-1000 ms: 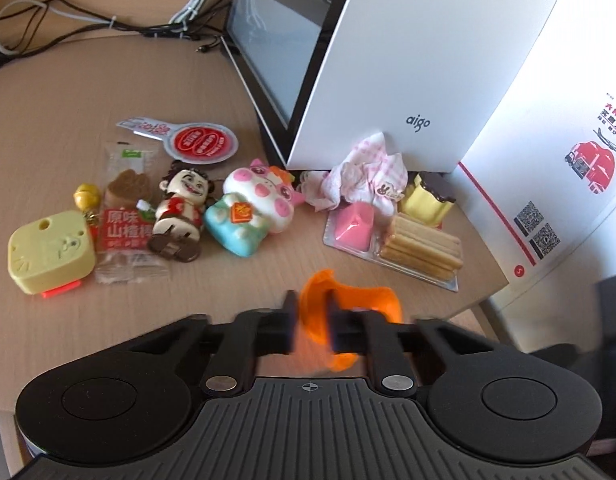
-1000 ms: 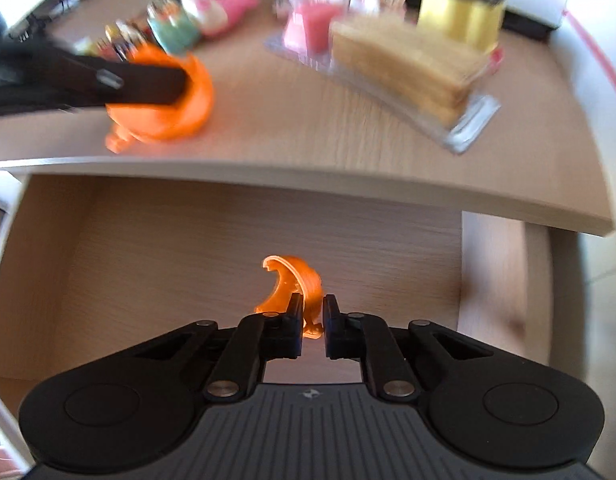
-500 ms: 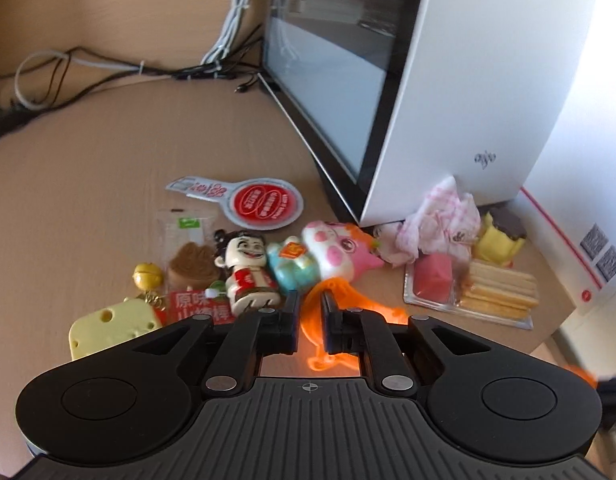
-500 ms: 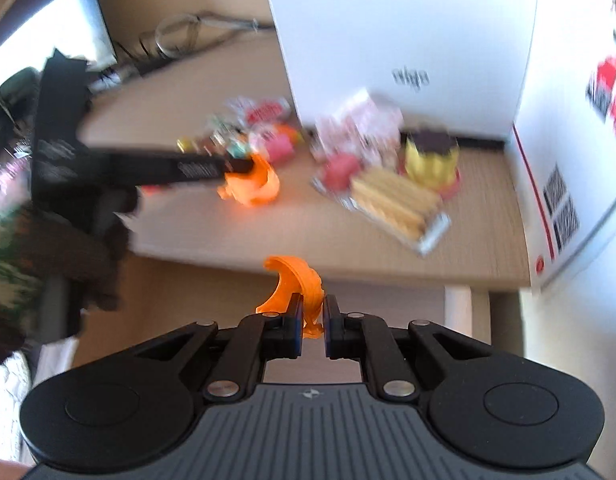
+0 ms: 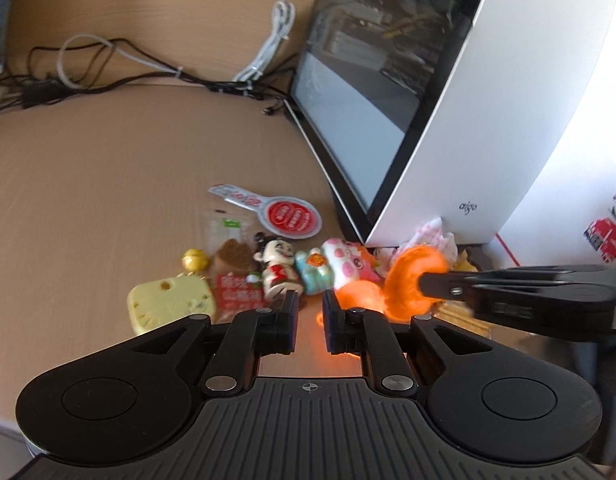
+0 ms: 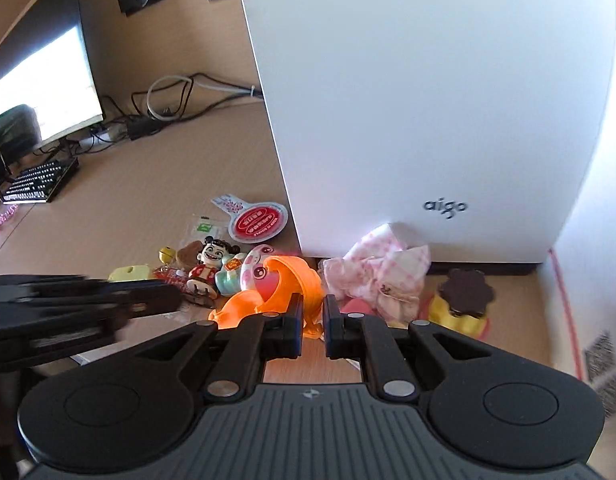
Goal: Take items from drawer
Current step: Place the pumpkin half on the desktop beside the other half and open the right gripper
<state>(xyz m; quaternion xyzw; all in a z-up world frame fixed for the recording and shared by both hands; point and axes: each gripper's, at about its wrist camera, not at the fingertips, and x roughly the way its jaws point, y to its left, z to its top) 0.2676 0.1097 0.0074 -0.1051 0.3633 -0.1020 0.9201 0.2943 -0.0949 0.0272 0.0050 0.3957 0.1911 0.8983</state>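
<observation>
Two orange plastic shells are over the wooden desk (image 5: 108, 200). One orange shell (image 5: 356, 296) (image 6: 236, 308) lies on the desk just right of my left gripper (image 5: 310, 300), whose jaws stand a narrow gap apart with only bare desk between them. The other orange shell (image 6: 296, 276) (image 5: 408, 280) is pinched by its rim in my right gripper (image 6: 313, 304), a little above the desk beside the first one. In the left wrist view the right gripper (image 5: 424, 280) reaches in from the right. The drawer is out of view.
A row of small toys and snack packets lies behind the shells: a yellow cheese toy (image 5: 168, 304), a doll figure (image 5: 276, 264), a pig toy (image 5: 344, 264), a pink cloth (image 6: 380, 268), a pudding toy (image 6: 464, 300). A white computer case (image 6: 428, 100) stands close behind. Cables (image 5: 108, 72) lie at the back.
Both grippers rose from the drawer to the desk. The left one set its orange shell down and let go. The right one carried its shell up beside it.
</observation>
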